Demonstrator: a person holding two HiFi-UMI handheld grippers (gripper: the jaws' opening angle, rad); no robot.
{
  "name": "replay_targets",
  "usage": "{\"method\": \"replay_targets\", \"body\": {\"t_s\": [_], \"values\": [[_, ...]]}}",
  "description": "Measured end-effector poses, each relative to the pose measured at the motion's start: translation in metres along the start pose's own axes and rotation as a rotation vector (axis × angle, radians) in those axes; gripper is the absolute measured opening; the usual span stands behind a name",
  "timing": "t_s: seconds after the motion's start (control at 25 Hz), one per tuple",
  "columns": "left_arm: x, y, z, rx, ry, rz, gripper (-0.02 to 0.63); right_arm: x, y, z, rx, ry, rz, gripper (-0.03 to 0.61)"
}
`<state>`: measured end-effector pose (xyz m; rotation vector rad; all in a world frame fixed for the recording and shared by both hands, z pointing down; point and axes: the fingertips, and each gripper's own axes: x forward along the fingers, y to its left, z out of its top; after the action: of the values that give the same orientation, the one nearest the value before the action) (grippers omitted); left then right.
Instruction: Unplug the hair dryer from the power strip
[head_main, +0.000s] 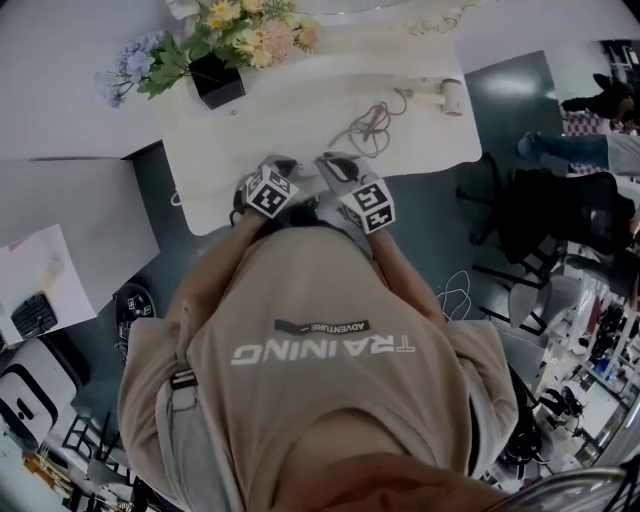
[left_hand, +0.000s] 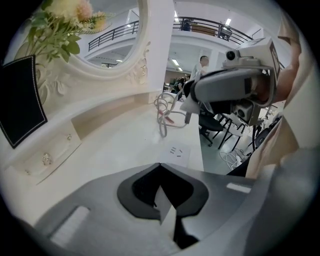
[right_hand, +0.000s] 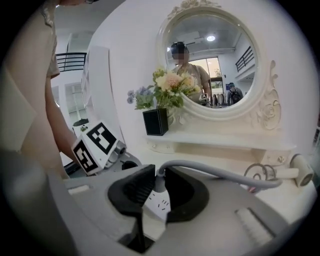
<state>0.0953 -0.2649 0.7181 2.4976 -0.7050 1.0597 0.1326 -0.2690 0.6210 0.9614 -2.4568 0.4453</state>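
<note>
My right gripper (right_hand: 159, 174) is shut on the grey plug (right_hand: 160, 183), its jaws pinching it from both sides. The grey cable (right_hand: 225, 174) runs right from the plug to the white hair dryer (right_hand: 300, 175) lying on the dressing table. Just under the plug shows the white power strip (right_hand: 159, 204); whether the prongs still sit in it is hidden. My left gripper (left_hand: 160, 167) is shut on the power strip's (left_hand: 167, 212) white edge. In the head view both grippers, left (head_main: 278, 172) and right (head_main: 338, 168), are close together at the table's front edge.
A black vase of flowers (right_hand: 156, 121) stands at the back left under the oval mirror (right_hand: 215, 60). The cable's loose coil (head_main: 370, 125) lies mid-table, and the dryer (head_main: 450, 95) is at the right end. Chairs and people are beyond the table's right side.
</note>
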Motion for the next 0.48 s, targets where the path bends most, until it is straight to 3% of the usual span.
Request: {"method": "replay_targets", "body": {"t_s": [0.16, 0.48], "values": [[-0.007, -0.002, 0.005, -0.005, -0.024, -0.001, 0.006, -0.021, 0.0, 0.026, 0.029, -0.075, 0.021, 0.067], [-0.079, 0.013, 0.072, -0.116, -0.306, 0.079, 0.006, -0.058, -0.01, 0.087, -0.002, -0.23, 0.067, 0.069]]}}
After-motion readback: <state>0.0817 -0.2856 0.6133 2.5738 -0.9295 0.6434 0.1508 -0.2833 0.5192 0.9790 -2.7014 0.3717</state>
